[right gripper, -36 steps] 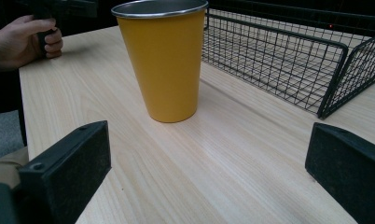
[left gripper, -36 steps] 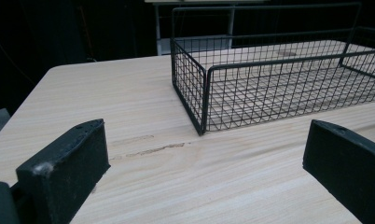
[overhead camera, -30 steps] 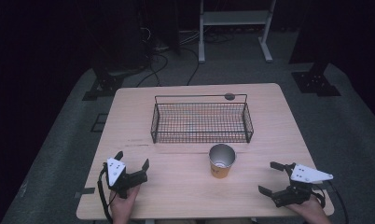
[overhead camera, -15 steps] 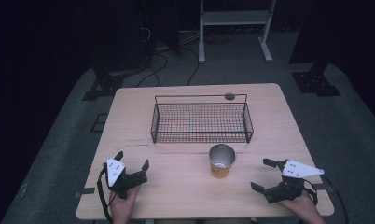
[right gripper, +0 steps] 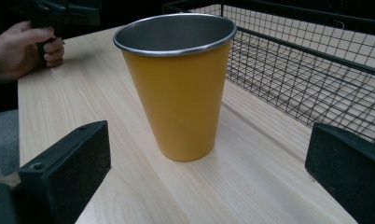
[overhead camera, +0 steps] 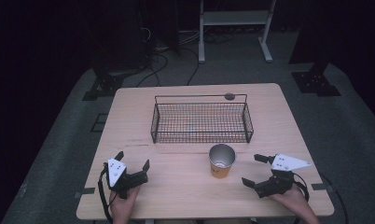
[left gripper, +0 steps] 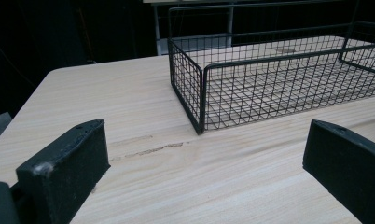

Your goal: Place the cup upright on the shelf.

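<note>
Edging leftward across the table (overhead camera: 129, 116) since a second ago, the right gripper (overhead camera: 258, 170) nears the yellow cup (overhead camera: 221, 161) before the wire basket (overhead camera: 199, 122), jaws spread; the left gripper (overhead camera: 132, 164) waits, likewise spread. Its own view centres the upright cup (right gripper: 178, 84) between both jaws, so a level, mid-wall squeeze looks safest.

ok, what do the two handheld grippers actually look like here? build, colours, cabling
Both are black handheld units with two blocky black jaws. The left gripper and the right gripper each carry a pale three-cornered plate on top with small dark marks. A black cable loops from the rear of each. In the gripper views the jaws are matte, squared blocks, with a small hole near the tip. No sleeves are visible on the forearms.
</note>
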Available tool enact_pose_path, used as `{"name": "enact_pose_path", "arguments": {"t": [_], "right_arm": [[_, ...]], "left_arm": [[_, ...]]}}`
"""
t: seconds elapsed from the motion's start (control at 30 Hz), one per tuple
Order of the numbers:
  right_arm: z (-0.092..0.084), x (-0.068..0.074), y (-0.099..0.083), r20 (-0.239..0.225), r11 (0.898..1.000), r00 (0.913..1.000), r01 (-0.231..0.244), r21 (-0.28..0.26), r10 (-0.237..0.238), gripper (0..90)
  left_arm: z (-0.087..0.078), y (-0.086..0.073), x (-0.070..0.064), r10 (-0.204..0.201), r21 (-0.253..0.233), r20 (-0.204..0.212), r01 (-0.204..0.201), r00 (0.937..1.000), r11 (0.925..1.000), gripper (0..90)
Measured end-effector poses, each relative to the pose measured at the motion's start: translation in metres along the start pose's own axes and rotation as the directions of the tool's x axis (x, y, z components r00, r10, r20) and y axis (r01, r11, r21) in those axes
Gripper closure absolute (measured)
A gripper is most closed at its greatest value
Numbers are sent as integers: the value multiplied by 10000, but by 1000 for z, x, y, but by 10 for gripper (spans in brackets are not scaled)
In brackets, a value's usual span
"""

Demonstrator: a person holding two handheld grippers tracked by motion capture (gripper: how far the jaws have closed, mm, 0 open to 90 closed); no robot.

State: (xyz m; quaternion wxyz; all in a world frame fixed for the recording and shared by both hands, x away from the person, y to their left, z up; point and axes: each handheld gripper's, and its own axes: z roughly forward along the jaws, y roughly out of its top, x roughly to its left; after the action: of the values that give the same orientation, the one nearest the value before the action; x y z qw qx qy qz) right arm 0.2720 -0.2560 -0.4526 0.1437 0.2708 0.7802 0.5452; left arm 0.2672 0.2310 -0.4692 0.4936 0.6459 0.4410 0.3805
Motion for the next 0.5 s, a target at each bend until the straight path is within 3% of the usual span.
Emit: {"name": "enact_pose_path", "arguments": {"t": [0.5], "right_arm": [[33,-3,16,-729,9999,9972,-169,18,170,0]], "left_arm": [[0,0,1,-88,-5,31,88,10000,10000,0]]}}
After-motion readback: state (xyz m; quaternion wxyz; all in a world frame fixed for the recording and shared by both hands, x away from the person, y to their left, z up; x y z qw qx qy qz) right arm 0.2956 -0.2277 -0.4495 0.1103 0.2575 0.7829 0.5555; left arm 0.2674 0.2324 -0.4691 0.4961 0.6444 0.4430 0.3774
